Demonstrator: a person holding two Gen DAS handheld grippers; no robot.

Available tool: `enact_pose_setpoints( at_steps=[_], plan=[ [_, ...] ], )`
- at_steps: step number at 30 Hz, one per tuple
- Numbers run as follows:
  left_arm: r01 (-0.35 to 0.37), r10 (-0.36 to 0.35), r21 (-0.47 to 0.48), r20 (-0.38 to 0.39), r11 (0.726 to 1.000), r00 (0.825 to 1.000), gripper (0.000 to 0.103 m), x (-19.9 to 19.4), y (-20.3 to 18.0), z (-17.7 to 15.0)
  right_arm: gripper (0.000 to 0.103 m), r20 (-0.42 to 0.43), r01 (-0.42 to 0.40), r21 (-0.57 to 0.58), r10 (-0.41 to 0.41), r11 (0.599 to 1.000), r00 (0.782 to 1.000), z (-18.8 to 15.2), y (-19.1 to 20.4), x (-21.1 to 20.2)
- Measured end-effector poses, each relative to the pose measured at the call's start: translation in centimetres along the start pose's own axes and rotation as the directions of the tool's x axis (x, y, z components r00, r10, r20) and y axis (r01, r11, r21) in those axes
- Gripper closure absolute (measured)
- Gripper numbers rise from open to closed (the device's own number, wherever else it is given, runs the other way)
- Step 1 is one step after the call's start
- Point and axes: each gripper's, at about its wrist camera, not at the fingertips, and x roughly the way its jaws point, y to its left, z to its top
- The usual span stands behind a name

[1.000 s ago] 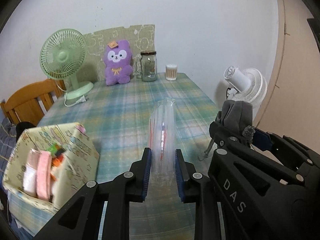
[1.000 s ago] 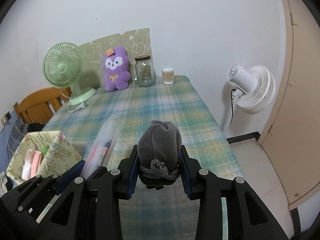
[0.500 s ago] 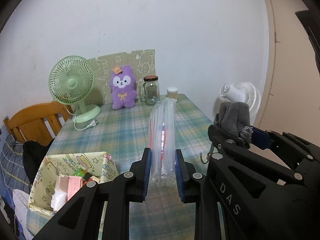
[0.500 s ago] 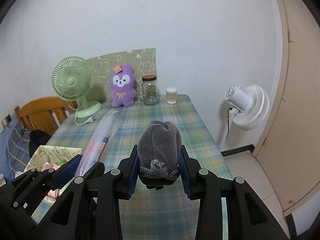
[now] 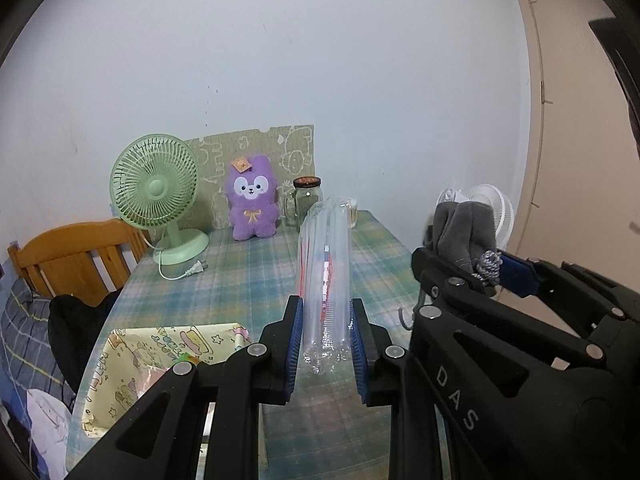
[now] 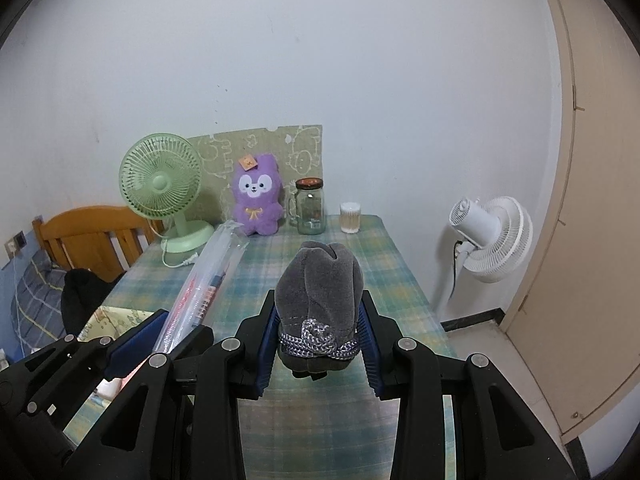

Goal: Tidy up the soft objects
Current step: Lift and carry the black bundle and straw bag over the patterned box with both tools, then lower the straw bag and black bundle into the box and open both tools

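My left gripper (image 5: 325,326) is shut on a long clear plastic packet (image 5: 326,264) with red and blue printing, held above the checked table (image 5: 248,280). The packet also shows in the right wrist view (image 6: 208,280). My right gripper (image 6: 318,334) is shut on a grey velvet pouch (image 6: 320,284) tied with a braided cord; the pouch shows at the right of the left wrist view (image 5: 462,232). A yellow patterned box (image 5: 132,364) with soft items stands at the table's near left, below the left gripper.
At the back of the table stand a green desk fan (image 5: 160,196), a purple plush toy (image 5: 252,200), a glass jar (image 6: 310,208) and a cotton swab tub (image 6: 350,218). A wooden chair (image 5: 76,252) is left, a white floor fan (image 6: 492,236) right.
Both grippers have risen and pulled back from the table with their loads still held. The table and the yellow box now sit lower and farther in both views.
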Motion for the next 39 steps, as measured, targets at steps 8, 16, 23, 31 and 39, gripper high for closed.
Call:
enact_pose_setpoints(
  at_steps=[8, 16, 23, 31, 39],
  plan=[
    [-0.030, 0.030, -0.013, 0.002, 0.999, 1.000, 0.081, -0.3, 2.0, -0.2, 0.063, 0.005, -0.058, 0.011, 0.058, 0.998, 0.998, 0.2, 2.2, 0.6],
    [-0.065, 0.064, -0.038, -0.015, 0.997, 0.998, 0.081, 0.2, 5.0, -0.7, 0.063, -0.012, -0.102, -0.009, 0.102, 0.995, 0.995, 0.2, 5.3, 2.0],
    [-0.096, 0.094, -0.060, -0.044, 0.994, 0.995, 0.081, 1.0, 7.8, -1.7, 0.063, -0.039, -0.154, -0.033, 0.152, 0.988, 0.988, -0.4, 8.1, 3.7],
    [-0.144, 0.135, -0.085, -0.105, 0.986, 0.985, 0.081, 2.5, 10.7, -3.6, 0.063, -0.111, -0.225, -0.052, 0.219, 0.973, 0.970, -1.9, 11.2, 6.1],
    [-0.197, 0.171, -0.130, -0.186, 0.972, 0.967, 0.080, 4.5, 13.8, -5.7, 0.063, -0.174, -0.284, -0.075, 0.267, 0.956, 0.948, -3.6, 13.7, 8.5]
  ],
)
